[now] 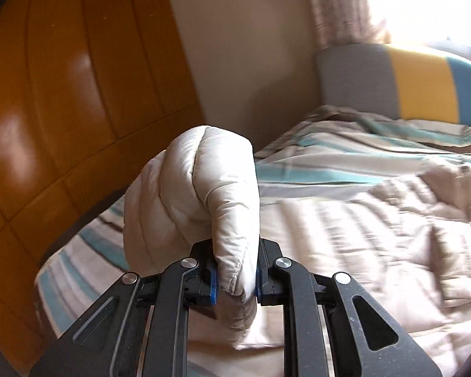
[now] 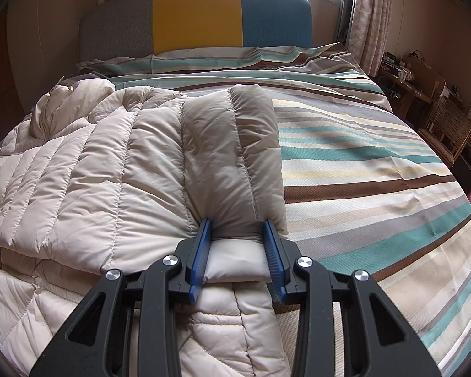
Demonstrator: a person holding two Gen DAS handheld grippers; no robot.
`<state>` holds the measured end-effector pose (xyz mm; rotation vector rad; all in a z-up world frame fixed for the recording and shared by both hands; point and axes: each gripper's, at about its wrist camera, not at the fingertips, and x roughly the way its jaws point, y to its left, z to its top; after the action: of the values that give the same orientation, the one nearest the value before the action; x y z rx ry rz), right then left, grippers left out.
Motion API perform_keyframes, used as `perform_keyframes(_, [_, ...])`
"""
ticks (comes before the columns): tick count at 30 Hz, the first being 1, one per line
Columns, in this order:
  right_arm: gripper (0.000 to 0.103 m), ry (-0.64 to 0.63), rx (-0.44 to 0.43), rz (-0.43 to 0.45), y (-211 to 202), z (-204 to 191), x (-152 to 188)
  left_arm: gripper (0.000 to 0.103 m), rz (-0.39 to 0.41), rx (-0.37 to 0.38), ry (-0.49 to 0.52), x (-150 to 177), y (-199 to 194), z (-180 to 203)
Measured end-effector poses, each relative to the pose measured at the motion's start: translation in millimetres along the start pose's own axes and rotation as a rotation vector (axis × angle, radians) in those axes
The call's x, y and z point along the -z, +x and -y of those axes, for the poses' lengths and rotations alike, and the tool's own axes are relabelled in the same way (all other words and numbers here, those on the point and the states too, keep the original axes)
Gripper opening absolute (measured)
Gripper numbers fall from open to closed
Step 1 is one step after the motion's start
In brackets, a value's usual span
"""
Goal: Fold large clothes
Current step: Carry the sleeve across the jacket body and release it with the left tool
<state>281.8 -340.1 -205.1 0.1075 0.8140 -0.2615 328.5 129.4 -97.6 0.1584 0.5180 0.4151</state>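
Note:
A large cream quilted down coat (image 2: 110, 163) lies spread on the striped bed (image 2: 376, 169). My left gripper (image 1: 235, 279) is shut on a puffy edge of the coat (image 1: 201, 194) and holds it lifted above the bed; the rest of the coat (image 1: 376, 238) lies blurred to the right. My right gripper (image 2: 237, 242) has its jaws around a folded-over sleeve-like flap of the coat (image 2: 232, 144), the blue pads (image 2: 201, 251) pressing the padded fabric at its near end.
A headboard (image 2: 197, 15) in grey, yellow and blue stands at the far end with a window and curtains behind. A wooden wardrobe (image 1: 62, 94) is on the left. A desk and a cane chair (image 2: 446, 128) stand right of the bed.

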Motion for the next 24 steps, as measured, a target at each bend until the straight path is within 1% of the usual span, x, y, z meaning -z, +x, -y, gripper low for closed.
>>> perform_keyframes(6, [0.034, 0.002, -0.005, 0.0, -1, 0, 0, 0.016, 0.038, 0.106, 0.057, 4, -26, 45])
perform_keyframes(10, [0.034, 0.003, -0.005, 0.0, 0, 0, -1, 0.016, 0.05, 0.169, 0.096, 9, -40, 73])
perform_keyframes(14, [0.034, 0.002, -0.005, 0.001, 0, 0, 0, 0.016, 0.076, 0.241, 0.155, 9, -60, 112])
perform_keyframes(16, [0.034, 0.004, -0.006, 0.001, 0, 0, 0, 0.016, 0.074, 0.252, 0.207, 13, -67, 133])
perform_keyframes(18, [0.034, 0.004, -0.006, 0.001, 0, 0, 0, 0.016, 0.064, 0.257, 0.294, 18, -70, 158])
perform_keyframes(19, [0.034, 0.005, -0.007, 0.001, 0, 0, 0, 0.016, 0.047, 0.244, 0.383, 25, -71, 178])
perform_keyframes(20, [0.034, 0.004, -0.007, 0.001, 0, 0, 0, 0.017, 0.034, 0.238, 0.447, 32, -70, 191])
perform_keyframes(21, [0.034, 0.004, -0.007, 0.001, 0, 1, 0, 0.024, 0.02, 0.243, 0.52, 41, -70, 204])
perform_keyframes(22, [0.034, 0.005, -0.008, 0.001, 0, 0, 0, 0.037, 0.002, 0.26, 0.567, 47, -71, 212])
perform_keyframes(23, [0.034, 0.006, -0.009, 0.001, 0, 0, -1, 0.045, -0.021, 0.296, 0.631, 58, -73, 223])
perform_keyframes(24, [0.034, 0.006, -0.011, 0.001, 0, 1, -1, 0.061, -0.02, 0.321, 0.668, 66, -77, 230])
